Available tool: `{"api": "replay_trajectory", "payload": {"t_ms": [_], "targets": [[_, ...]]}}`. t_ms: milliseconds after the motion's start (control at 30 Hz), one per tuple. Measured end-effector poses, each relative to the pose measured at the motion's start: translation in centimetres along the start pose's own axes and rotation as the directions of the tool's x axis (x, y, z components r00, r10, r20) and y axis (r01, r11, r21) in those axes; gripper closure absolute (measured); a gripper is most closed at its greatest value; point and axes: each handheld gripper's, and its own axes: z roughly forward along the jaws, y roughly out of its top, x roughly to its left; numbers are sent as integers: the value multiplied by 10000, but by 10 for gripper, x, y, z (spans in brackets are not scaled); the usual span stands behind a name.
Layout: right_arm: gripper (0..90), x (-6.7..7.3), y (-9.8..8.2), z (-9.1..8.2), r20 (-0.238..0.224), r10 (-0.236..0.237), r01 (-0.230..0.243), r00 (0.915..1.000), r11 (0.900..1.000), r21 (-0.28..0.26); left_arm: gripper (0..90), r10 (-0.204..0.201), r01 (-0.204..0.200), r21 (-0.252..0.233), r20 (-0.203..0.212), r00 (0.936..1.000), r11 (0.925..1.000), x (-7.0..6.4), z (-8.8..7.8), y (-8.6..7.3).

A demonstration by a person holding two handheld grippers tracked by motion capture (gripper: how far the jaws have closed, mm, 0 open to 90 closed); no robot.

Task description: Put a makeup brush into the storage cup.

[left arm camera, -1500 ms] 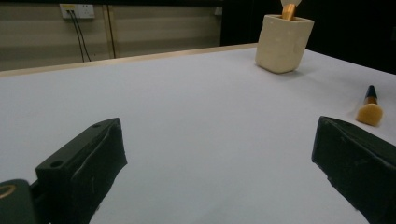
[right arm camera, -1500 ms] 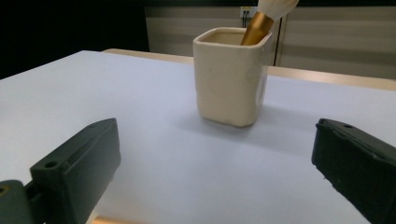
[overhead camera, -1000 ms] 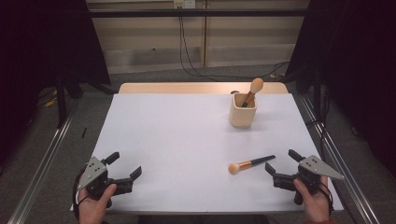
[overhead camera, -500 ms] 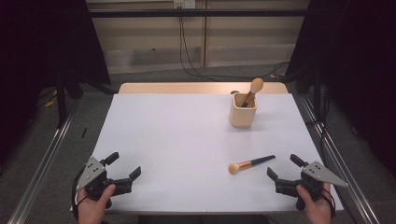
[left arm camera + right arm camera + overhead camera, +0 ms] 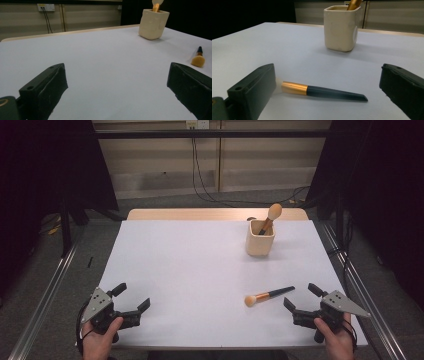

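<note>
A makeup brush [image 5: 268, 295] [image 5: 322, 91] [image 5: 198, 59] with a dark handle, gold ferrule and tan head lies flat on the white table [image 5: 200, 270]. A cream square cup [image 5: 260, 238] [image 5: 341, 27] [image 5: 153, 24] stands upright at the back right with another brush [image 5: 271, 216] in it. My right gripper [image 5: 301, 299] rests open near the front right edge, just right of the lying brush's handle tip, with nothing between its jaws. Near the front left corner my left gripper [image 5: 131, 298] is open and empty.
Metal rails [image 5: 45, 295] run along both sides of the table. Cables [image 5: 200, 175] hang down the wall behind it. A bare wooden strip [image 5: 200, 214] shows at the table's far edge.
My right gripper has drawn back a little toward the front edge, away from the brush. The left gripper and the brushes have stayed put.
</note>
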Motion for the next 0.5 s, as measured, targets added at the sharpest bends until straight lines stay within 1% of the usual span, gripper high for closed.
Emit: {"api": "replay_trajectory", "payload": {"t_ms": [67,100,167,267,300,333,367,400,433,467,500], "targets": [[2,1,2,1,41,38,-38,10000,10000,-49,26,-5,6,36,-35,10000,10000,0,0,0],[1,1,3,2,-13,-37,37,10000,10000,-78,26,-34,34,49,22,10000,10000,0,1,0],[3,1,5,4,-12,-46,46,10000,10000,-40,27,104,-104,117,44,9999,9999,0,1,1],[1,-1,9,8,-225,-17,17,9997,10000,-4,26,4,-4,90,-14,10000,10000,1,1,1],[0,-1,11,9,-261,-58,59,9996,10000,52,26,79,-79,126,8,10000,9999,0,1,1],[0,-2,13,10,-325,-100,103,9994,9999,75,26,44,-44,124,1,10000,9999,-1,1,1],[0,-2,14,11,-361,-92,95,9993,9999,86,26,136,-136,170,33,9999,9998,-1,1,2],[0,-3,16,12,-425,-72,75,9991,10000,57,26,116,-117,146,45,9999,9998,-2,2,1],[1,-3,18,13,-464,-56,59,9989,10000,70,26,191,-192,159,66,9998,9997,-2,2,1],[0,-4,19,14,-502,-135,140,9986,9998,103,26,183,-184,178,66,9998,9997,-2,2,1],[0,-4,20,15,-558,-30,38,9984,9999,133,26,171,-172,183,50,9998,9997,-2,2,1]]}}
